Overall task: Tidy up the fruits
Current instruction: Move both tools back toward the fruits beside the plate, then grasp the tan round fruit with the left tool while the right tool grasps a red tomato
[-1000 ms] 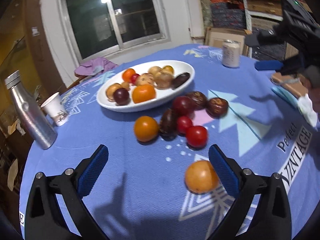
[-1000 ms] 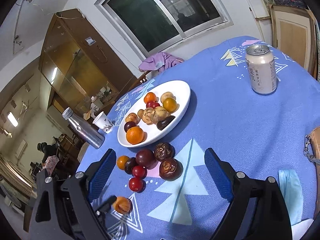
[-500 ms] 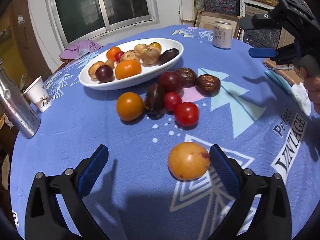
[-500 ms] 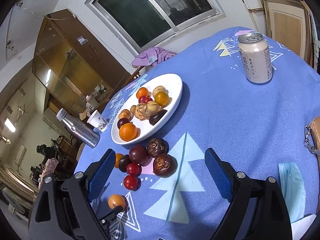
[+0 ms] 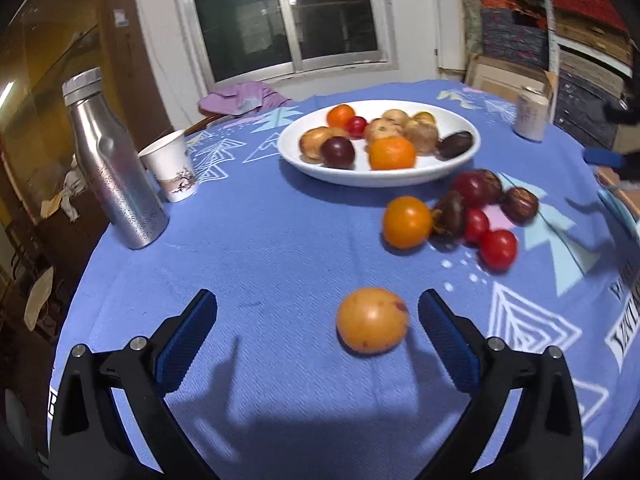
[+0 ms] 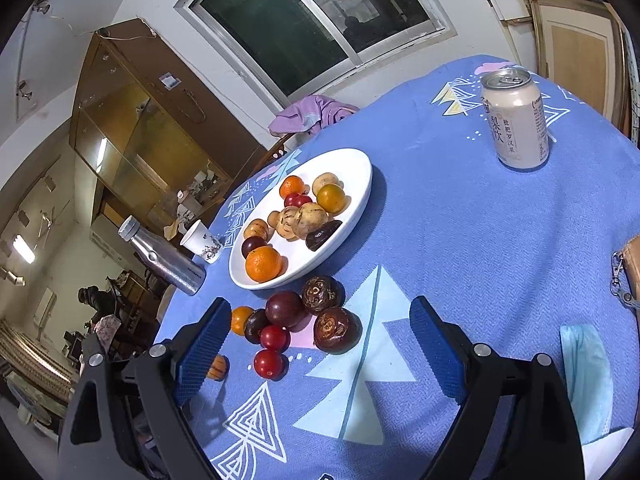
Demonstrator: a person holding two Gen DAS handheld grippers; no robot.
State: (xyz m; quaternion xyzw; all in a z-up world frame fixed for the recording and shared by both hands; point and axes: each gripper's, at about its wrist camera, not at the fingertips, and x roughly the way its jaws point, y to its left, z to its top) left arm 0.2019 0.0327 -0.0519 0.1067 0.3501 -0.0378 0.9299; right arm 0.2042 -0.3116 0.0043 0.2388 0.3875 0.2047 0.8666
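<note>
While the left gripper hangs over the blue tablecloth with jaws spread wide and holding nothing, the yellow-orange fruit lies between its fingers, nearer the right one and touching neither. Nearly round, the fruit shows no clear long axis; a reddish spot faces two o'clock. At one o'clock sits the white plate. The right gripper also stands wide open, empty, above loose fruits.

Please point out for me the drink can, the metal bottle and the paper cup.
drink can (image 6: 516, 124), right wrist view, middle of its printed side.
metal bottle (image 5: 114, 168), left wrist view, middle of its body.
paper cup (image 5: 172, 168), left wrist view, its outer wall.
</note>
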